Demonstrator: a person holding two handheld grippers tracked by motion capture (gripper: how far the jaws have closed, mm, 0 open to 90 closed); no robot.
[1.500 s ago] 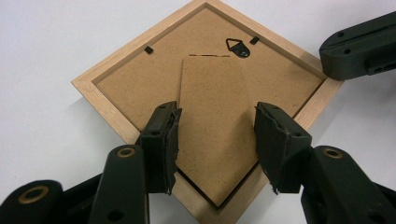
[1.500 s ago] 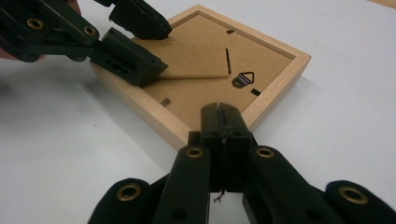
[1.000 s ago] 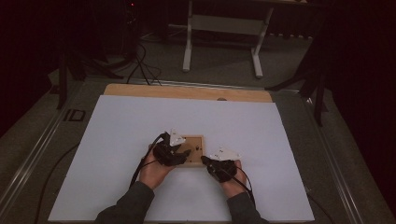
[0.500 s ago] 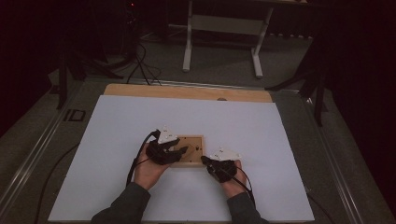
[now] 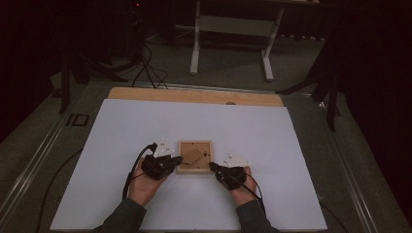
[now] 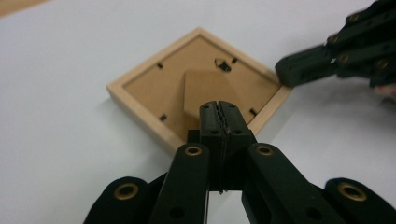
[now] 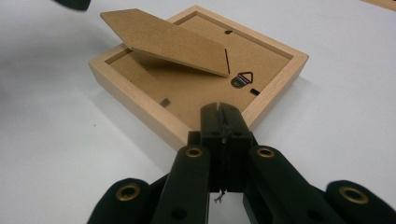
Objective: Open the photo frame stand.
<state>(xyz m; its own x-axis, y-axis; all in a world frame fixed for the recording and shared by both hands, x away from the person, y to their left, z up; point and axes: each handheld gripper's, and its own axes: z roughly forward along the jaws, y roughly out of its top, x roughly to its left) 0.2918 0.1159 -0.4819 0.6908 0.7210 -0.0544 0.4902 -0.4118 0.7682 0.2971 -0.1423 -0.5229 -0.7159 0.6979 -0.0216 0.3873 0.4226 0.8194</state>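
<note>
Wooden picture frame [image 5: 195,157] lies face down mid-sheet on the white table cover [image 5: 121,131], easel stand [image 7: 163,41] raised. Since the previous second, left gripper [image 5: 176,159] has withdrawn to the frame's left edge; right gripper [image 5: 214,166] rests at its corner. Both jaws are together, gripping nothing, so the frame is free for repositioning.

We see a small square wooden picture frame [image 5: 195,157] lying face down on the white table, brown backing up, its easel stand [image 7: 166,41] tilted up, metal hanger [image 7: 242,79] near one edge.
</note>
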